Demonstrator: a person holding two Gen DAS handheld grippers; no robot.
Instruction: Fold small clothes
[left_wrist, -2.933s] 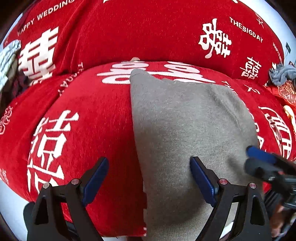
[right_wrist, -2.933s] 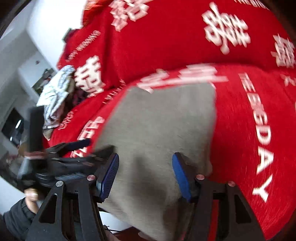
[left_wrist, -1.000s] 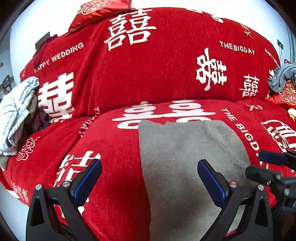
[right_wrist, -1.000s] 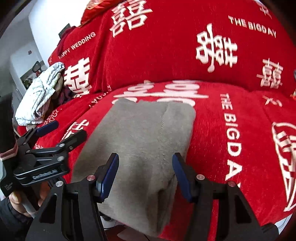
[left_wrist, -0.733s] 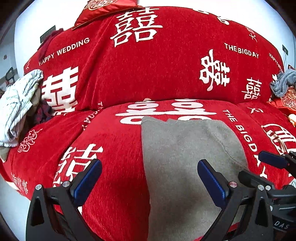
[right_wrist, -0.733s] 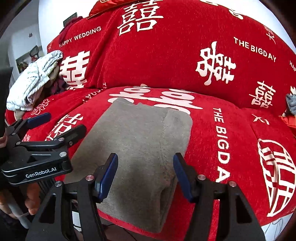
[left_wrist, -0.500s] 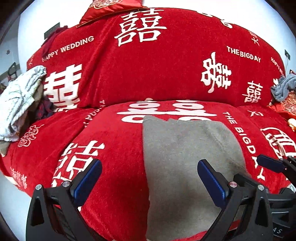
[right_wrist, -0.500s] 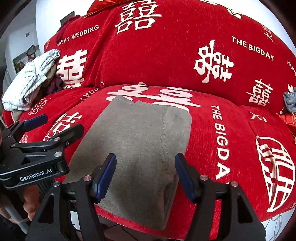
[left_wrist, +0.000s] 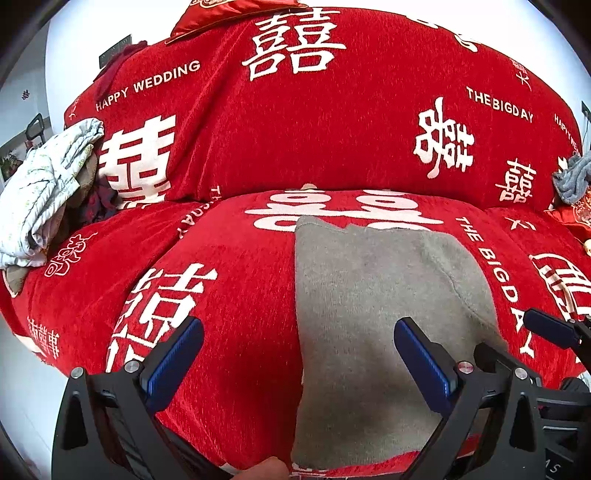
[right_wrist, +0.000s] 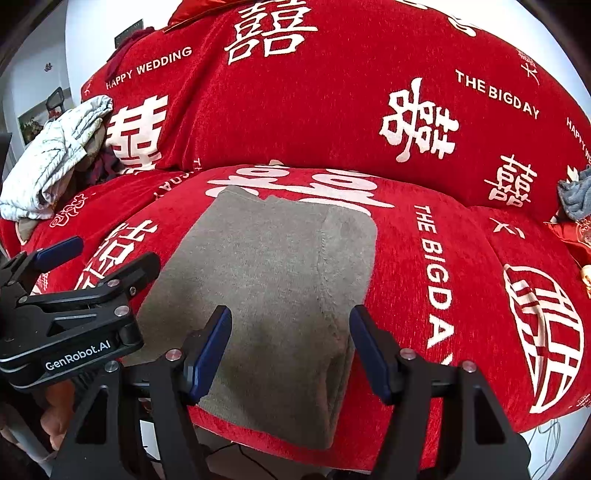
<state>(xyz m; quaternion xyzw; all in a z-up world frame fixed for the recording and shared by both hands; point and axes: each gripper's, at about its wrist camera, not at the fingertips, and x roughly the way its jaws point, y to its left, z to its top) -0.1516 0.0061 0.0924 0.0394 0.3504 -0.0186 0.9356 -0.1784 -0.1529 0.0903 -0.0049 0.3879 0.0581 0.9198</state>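
A grey folded garment (left_wrist: 373, 306) lies flat on the red sofa seat (left_wrist: 229, 295), its near end hanging over the front edge. It also shows in the right wrist view (right_wrist: 273, 280), with a seam running down its right part. My left gripper (left_wrist: 295, 354) is open and empty, held back from the seat, its right finger over the garment's near part. My right gripper (right_wrist: 290, 347) is open and empty, straddling the garment's near end from above. The left gripper also shows at the left of the right wrist view (right_wrist: 74, 280).
The sofa wears a red cover with white characters and lettering (right_wrist: 332, 74). A pile of white and dark clothes (left_wrist: 44, 195) lies on the left armrest side. A grey cloth (left_wrist: 570, 177) and red cushions lie at the far right. The floor lies below the seat's front edge.
Both grippers have drawn back and up from the garment, which stays flat on the seat. Both stay open.
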